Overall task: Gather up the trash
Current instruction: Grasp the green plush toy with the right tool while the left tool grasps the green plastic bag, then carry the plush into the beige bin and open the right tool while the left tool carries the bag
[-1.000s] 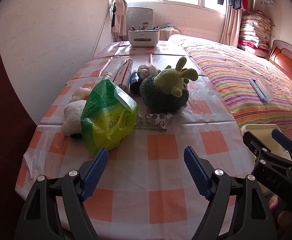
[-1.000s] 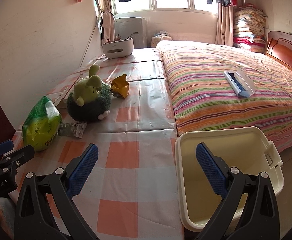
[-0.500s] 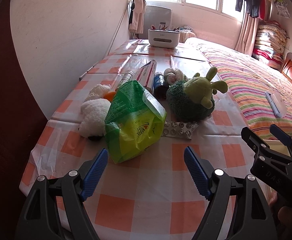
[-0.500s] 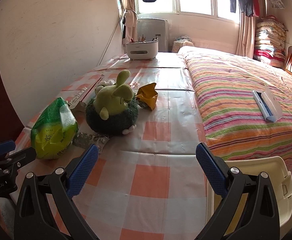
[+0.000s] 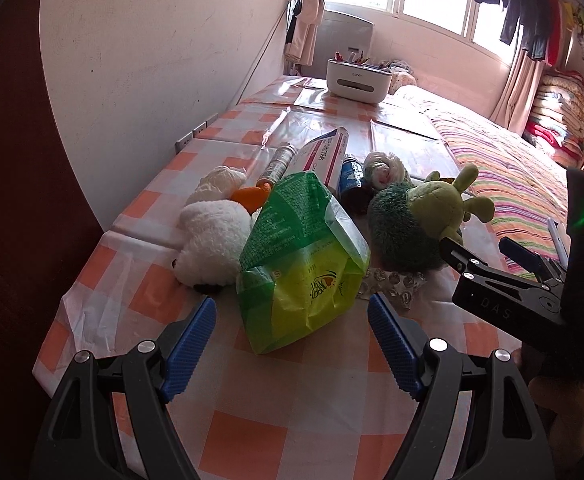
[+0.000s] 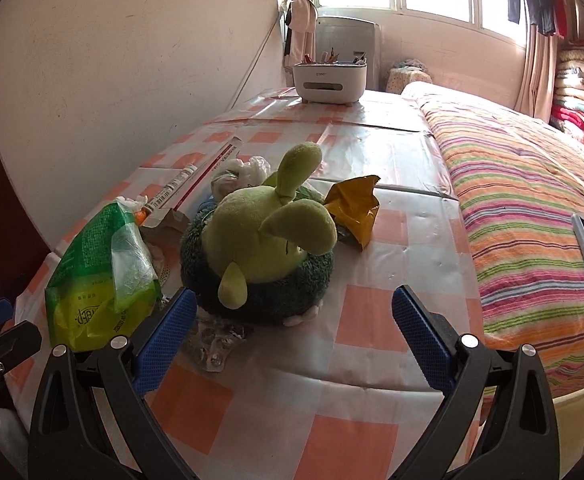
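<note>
A green and yellow plastic bag (image 5: pixel 300 264) lies on the checked table, just ahead of my open, empty left gripper (image 5: pixel 292 338); it also shows at the left of the right wrist view (image 6: pixel 100 276). A foil blister pack (image 5: pixel 392 282) lies to its right and under my right gripper's left finger (image 6: pixel 212 340). A crumpled yellow wrapper (image 6: pixel 354 210) lies behind the green plush toy (image 6: pixel 264 240). My right gripper (image 6: pixel 292 328) is open and empty, just in front of the plush. A cream bin's corner (image 6: pixel 580 432) shows at the lower right.
A white plush (image 5: pixel 212 240), a long box (image 5: pixel 324 156), tubes, a bottle (image 5: pixel 350 176) and a wadded bag (image 5: pixel 384 166) crowd the table's middle. A white organiser (image 6: pixel 330 80) stands at the far end. A striped bed (image 6: pixel 532 200) borders the table's right side; a wall borders the left.
Both grippers have moved forward and left towards the pile. The bag and the plush now stand nearer, and the cream bin has slid almost out of the right wrist view.
</note>
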